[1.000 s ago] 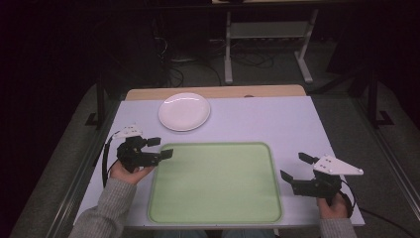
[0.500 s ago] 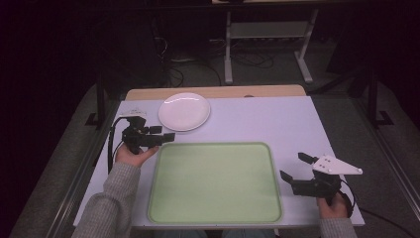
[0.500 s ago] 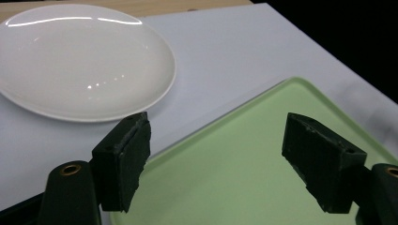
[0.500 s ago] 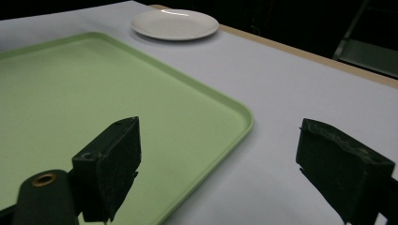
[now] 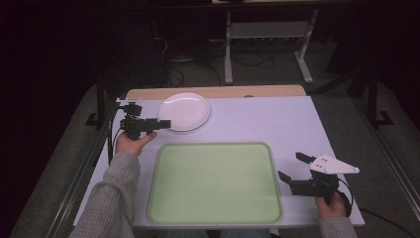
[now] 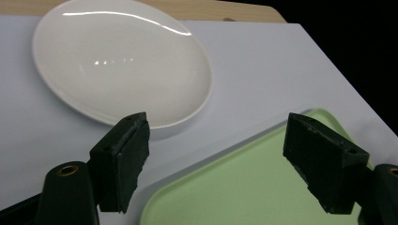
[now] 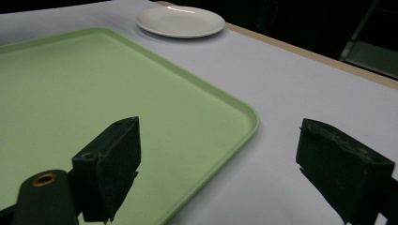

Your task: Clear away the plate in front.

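Left fingers: the two black pads (image 6: 123, 159) stand wide apart, with nothing between them; one pad sits just before the near rim of the plate, the other over the corner of the tray.
Left gripper (image 5: 163, 124): held at the far left of the table, pointing across toward the plate, its tip right at the plate's left edge (whether it touches the rim cannot be told from above).
Left hand (image 5: 130, 144): wrapped round the gripper's grip from below, grey sleeve running back toward the bottom edge.
Right fingers: pads (image 7: 110, 164) spread wide as well, gripping nothing, one over the tray's right edge and one over bare table.
Right gripper (image 5: 292, 171): low at the near right, just beside the tray's right side, with the grey three-cornered plate on top.
White plate (image 5: 184, 111): empty, lying flat on the far left part of the table, just beyond the tray's far left corner and apart from it.
Green tray (image 5: 213, 183): empty, flat, in the near middle of the table between the two grippers.
Table (image 5: 267, 119): pale lilac top with a wooden strip along the far edge.
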`<state>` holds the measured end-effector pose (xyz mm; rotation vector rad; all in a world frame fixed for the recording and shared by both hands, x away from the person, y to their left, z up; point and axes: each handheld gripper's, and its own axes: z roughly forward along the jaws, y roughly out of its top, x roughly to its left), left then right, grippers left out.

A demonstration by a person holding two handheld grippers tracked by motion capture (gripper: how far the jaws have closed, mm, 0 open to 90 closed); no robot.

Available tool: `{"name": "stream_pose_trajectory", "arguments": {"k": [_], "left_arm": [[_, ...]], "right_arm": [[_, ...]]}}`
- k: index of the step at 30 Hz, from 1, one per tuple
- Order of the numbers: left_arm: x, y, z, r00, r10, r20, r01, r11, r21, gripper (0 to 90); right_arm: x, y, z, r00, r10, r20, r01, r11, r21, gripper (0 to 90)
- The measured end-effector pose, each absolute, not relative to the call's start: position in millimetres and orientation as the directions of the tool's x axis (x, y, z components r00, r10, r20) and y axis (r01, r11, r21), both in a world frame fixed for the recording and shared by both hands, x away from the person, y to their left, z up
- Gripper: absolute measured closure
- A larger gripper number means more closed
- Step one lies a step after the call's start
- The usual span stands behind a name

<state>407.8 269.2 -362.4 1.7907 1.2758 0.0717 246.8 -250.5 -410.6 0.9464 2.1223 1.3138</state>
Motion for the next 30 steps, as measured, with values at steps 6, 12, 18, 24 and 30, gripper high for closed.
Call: {"name": "stream_pose_trajectory", "arguments": {"k": [6, 12, 18, 24, 30], "left_arm": [[417.5, 280.5, -365.3, 0.381, 0.778, -0.499, 0.744, 0.063, 0.665, 24.5], [427.6, 285.7, -374.3, 0.308, 0.76, -0.572, 0.773, 0.15, 0.616, 23.3], [443.2, 285.7, -391.1, 0.191, 0.737, -0.649, 0.796, 0.27, 0.541, 23.7], [450.4, 289.1, -402.3, 0.09, 0.732, -0.675, 0.785, 0.365, 0.501, 25.3], [458.0, 293.8, -414.7, 0.002, 0.663, -0.749, 0.792, 0.457, 0.406, 25.7]], "right_arm": [[249.0, -248.6, -411.0, -0.659, 0.751, -0.041, 0.304, 0.316, 0.899, 13.4], [253.8, -246.4, -410.2, -0.664, 0.746, -0.051, 0.291, 0.321, 0.901, 13.5], [252.8, -246.7, -409.5, -0.668, 0.742, -0.05, 0.291, 0.323, 0.9, 13.4], [249.3, -248.4, -407.3, -0.666, 0.745, -0.043, 0.291, 0.313, 0.904, 13.4], [250.6, -247.8, -408.0, -0.672, 0.739, -0.048, 0.293, 0.325, 0.899, 13.4]]}}
